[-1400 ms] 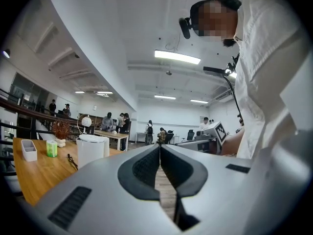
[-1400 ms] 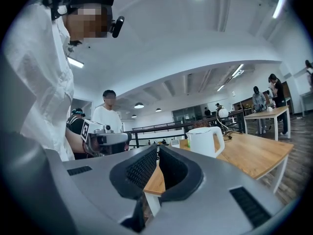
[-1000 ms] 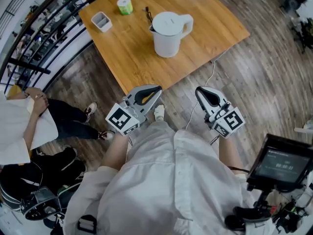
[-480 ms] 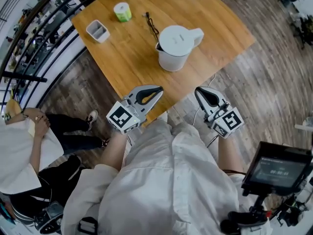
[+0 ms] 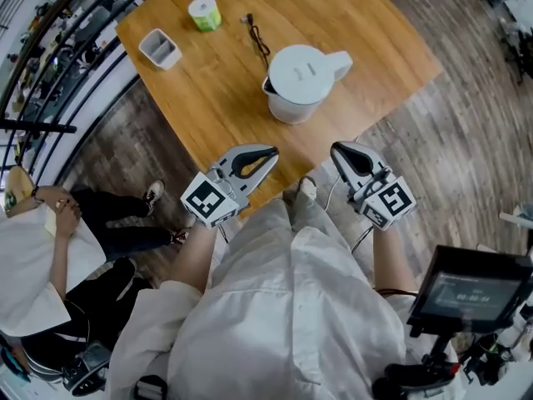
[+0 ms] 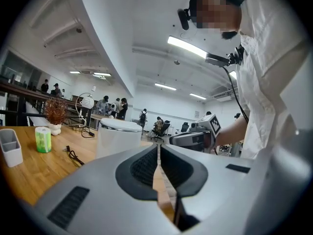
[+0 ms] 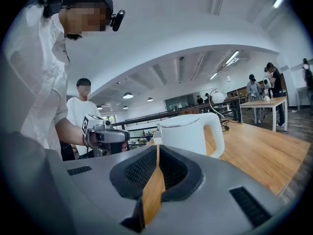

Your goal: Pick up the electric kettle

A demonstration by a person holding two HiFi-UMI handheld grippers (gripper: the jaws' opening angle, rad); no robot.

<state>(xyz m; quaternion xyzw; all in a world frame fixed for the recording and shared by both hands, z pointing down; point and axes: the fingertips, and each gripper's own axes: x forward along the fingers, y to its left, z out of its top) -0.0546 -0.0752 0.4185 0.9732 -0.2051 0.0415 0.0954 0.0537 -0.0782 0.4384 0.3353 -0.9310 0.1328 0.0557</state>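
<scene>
A white electric kettle (image 5: 301, 82) stands on the wooden table (image 5: 216, 90) near its front corner, lid on, handle pointing right. It also shows in the left gripper view as the kettle (image 6: 116, 136) and in the right gripper view as the kettle (image 7: 188, 131) with its handle on the right. My left gripper (image 5: 268, 152) hangs over the table's front edge, below and left of the kettle, shut and empty. My right gripper (image 5: 337, 150) hovers just off the table's edge, below and right of the kettle, also shut and empty.
On the table lie a black cable (image 5: 256, 33), a green roll (image 5: 204, 12) and a small grey tray (image 5: 160, 47). A railing (image 5: 58, 48) runs along the left. A person (image 5: 42, 248) sits at the lower left. A monitor on a stand (image 5: 466, 294) is at the lower right.
The view has shifted toward the table: the kettle now sits closer to both grippers. The left gripper's tip now overlaps the table's edge. Both stay shut.
</scene>
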